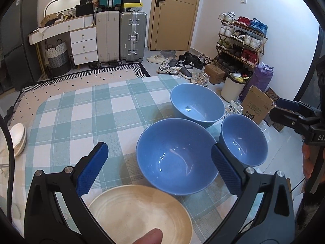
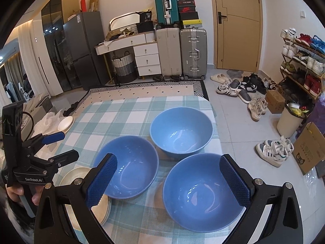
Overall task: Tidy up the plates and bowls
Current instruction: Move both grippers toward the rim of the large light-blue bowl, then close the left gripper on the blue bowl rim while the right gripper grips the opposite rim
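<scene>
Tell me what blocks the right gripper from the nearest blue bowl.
Nothing visible does. The right gripper is open above the table, with the nearest blue bowl straight ahead between its fingers, and only checked cloth around.

A checked cloth (image 2: 121,109) covers the desk. Two big suitcases (image 2: 180,52) stand by a tan door (image 2: 237,26). Shoes (image 2: 239,89) lie on the floor beside a shoe rack (image 2: 300,61) and a white bin (image 2: 289,120).

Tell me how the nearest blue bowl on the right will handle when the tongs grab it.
The bowl looks glossy, so its rim may slip between the pads. It seems rigid, probably breakable if dropped. Its narrow base suggests it may tip if pushed at the rim.
</scene>
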### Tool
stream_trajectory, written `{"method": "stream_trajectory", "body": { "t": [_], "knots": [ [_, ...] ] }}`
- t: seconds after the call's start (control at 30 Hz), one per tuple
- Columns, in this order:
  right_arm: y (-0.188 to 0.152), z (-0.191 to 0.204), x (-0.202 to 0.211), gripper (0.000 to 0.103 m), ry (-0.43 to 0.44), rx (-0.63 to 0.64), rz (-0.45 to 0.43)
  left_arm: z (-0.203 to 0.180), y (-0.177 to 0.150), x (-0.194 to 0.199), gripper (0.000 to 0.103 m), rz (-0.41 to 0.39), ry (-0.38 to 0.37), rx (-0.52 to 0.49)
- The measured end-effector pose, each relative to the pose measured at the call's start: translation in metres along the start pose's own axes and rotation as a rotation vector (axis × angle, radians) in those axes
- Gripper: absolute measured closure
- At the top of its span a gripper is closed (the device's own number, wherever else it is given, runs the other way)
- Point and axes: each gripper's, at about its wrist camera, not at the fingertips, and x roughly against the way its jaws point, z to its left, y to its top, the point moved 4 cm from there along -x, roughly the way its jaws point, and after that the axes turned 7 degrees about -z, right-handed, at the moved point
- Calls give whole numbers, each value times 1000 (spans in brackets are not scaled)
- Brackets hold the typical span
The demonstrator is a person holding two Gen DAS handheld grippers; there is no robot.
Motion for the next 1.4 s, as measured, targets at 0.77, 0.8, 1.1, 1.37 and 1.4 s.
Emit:
{"method": "stream_trajectory", "body": {
  "t": [0.77,0.8,1.1,1.37,1.4],
  "knots": [
    [19,-68,-69,1,-38,-81,59,-7,26,-115,2,125,7,26],
    [18,-70,-73,1,-41,-82,65,-7,26,-120,2,129,7,31],
    [16,-86,-108,1,-39,-93,109,-9,30,-165,2,169,13,41],
    [14,-93,-129,3,-33,-104,130,-12,41,-191,2,178,27,18],
    [14,-94,-131,3,-33,-106,134,-13,41,-195,2,183,29,15]
  ]
}}
